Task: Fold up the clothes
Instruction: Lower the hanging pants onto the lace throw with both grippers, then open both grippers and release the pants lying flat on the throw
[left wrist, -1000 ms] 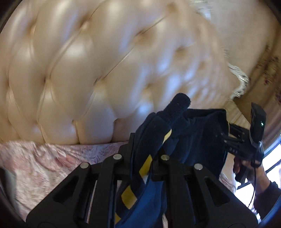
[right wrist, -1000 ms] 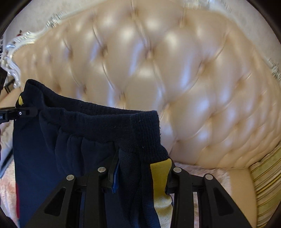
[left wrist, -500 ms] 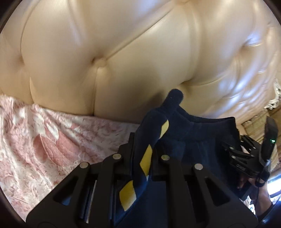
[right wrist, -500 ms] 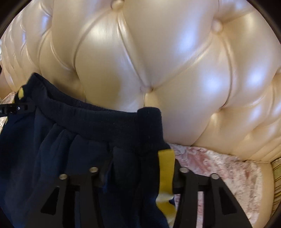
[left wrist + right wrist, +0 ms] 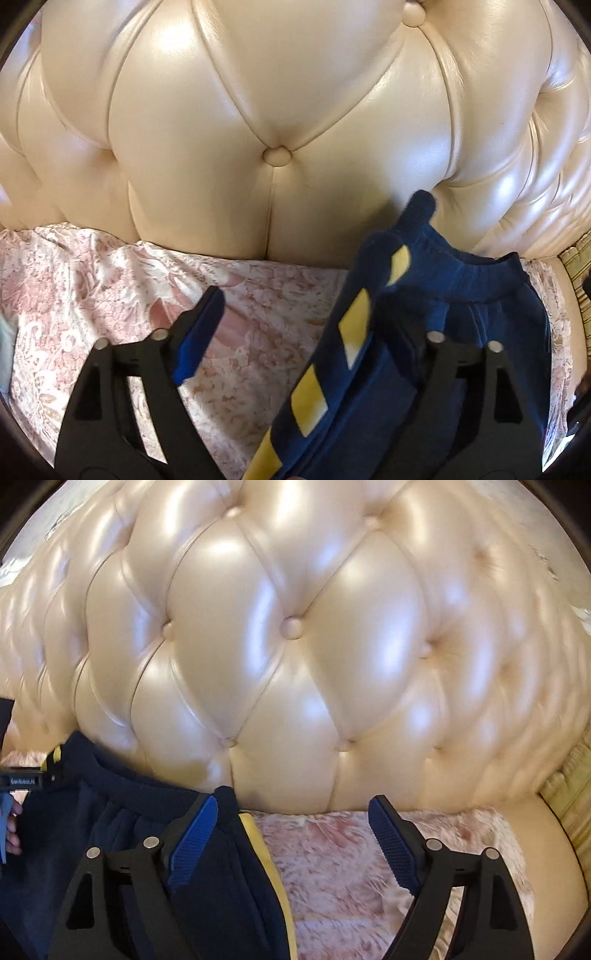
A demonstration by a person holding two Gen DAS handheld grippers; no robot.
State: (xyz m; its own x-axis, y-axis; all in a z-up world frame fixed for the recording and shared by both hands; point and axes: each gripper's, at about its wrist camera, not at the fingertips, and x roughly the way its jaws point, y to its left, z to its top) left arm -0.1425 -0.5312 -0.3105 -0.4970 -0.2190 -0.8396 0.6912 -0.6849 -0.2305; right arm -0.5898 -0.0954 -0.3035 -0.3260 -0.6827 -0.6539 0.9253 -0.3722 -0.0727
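Note:
Navy trousers (image 5: 472,295) with a yellow side stripe (image 5: 354,321) lie on the pink floral bedspread (image 5: 110,280), waistband toward the headboard. My left gripper (image 5: 325,314) is open; its left blue pad is bare, while cloth drapes over its right finger and hides the pad. One waistband corner sticks up against the headboard. In the right wrist view the trousers (image 5: 110,830) lie at lower left, under the left finger of my right gripper (image 5: 295,823). That gripper is open, with only bedspread between its pads. The left gripper's body (image 5: 26,781) shows at the far left edge.
A cream tufted leather headboard (image 5: 295,664) fills the view right behind the trousers. The pink bedspread (image 5: 332,867) extends right to a cream bed edge (image 5: 535,842) and a striped fabric (image 5: 569,794). A person's fingers (image 5: 13,834) show at the far left.
Both grippers have come down toward the bed at the headboard and opened, letting go of the waistband. The trousers now rest on the bedspread instead of hanging stretched between the grippers.

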